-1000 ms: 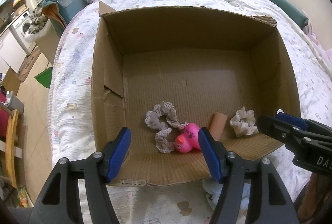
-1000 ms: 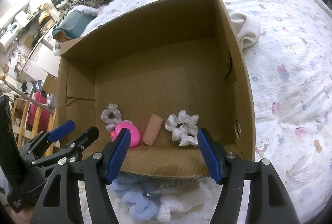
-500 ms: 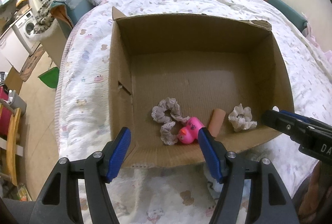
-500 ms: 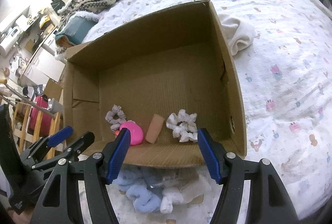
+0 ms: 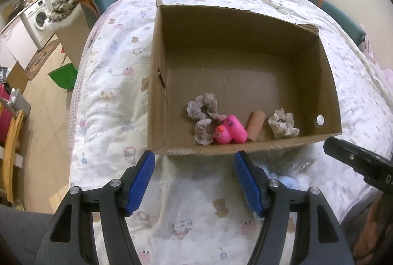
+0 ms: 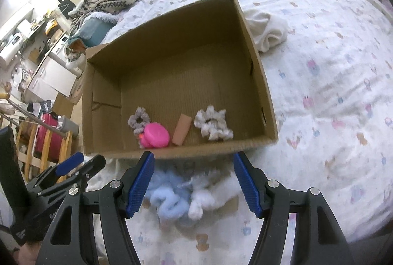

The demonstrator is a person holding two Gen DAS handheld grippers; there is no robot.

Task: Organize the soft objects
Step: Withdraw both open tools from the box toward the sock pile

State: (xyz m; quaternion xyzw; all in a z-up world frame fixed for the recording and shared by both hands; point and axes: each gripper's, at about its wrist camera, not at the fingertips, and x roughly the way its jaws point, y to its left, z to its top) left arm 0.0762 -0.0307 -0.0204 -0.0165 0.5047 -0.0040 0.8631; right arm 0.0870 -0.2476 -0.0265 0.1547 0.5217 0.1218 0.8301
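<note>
Both empty: left gripper (image 5: 194, 181) and right gripper (image 6: 194, 181) spread, poised over fluffy blue-white pile (image 6: 181, 198) at cardboard box's (image 6: 267, 107) six o'clock, ready for pickup.

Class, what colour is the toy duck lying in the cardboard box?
Bright pink, with an orange beak: the duck shows best in the left wrist view.

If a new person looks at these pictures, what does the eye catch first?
First, the open cardboard box on the patterned bedspread, with the bright pink rubber duck along its near wall, between a grey scrunchie and a white scrunchie. Then the fluffy blue and white items outside the box, between the right gripper's open fingers.
</note>
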